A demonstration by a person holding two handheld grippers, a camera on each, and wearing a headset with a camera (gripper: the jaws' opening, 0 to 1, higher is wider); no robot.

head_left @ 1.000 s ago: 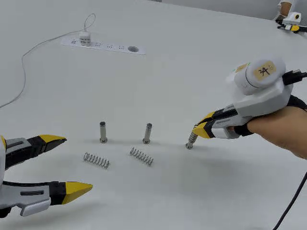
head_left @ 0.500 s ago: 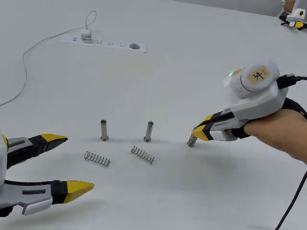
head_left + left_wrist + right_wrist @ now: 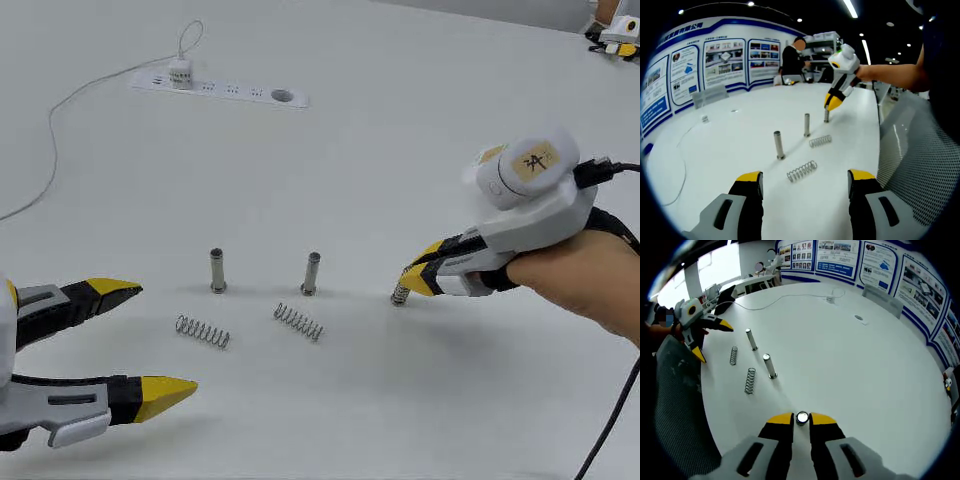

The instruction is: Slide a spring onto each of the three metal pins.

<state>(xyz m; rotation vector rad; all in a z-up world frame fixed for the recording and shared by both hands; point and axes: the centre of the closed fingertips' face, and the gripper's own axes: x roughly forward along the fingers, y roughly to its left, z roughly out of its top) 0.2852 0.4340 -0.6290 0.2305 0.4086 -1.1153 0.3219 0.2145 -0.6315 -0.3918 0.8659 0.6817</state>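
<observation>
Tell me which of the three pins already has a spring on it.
The right-hand pin, between the right gripper's jaws, wears a spring; the other two pins stand bare.

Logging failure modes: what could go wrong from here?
The right tool sits tight at the spring-loaded pin; pulling away at an angle could tip that pin or lift its spring off.
The loose springs lie flat close to the bare pins; a pickup by the open left tool might knock one over.

Handwritten sticker (image 3: 535, 160) atop right claw (image 3: 408, 284), illegible
</observation>
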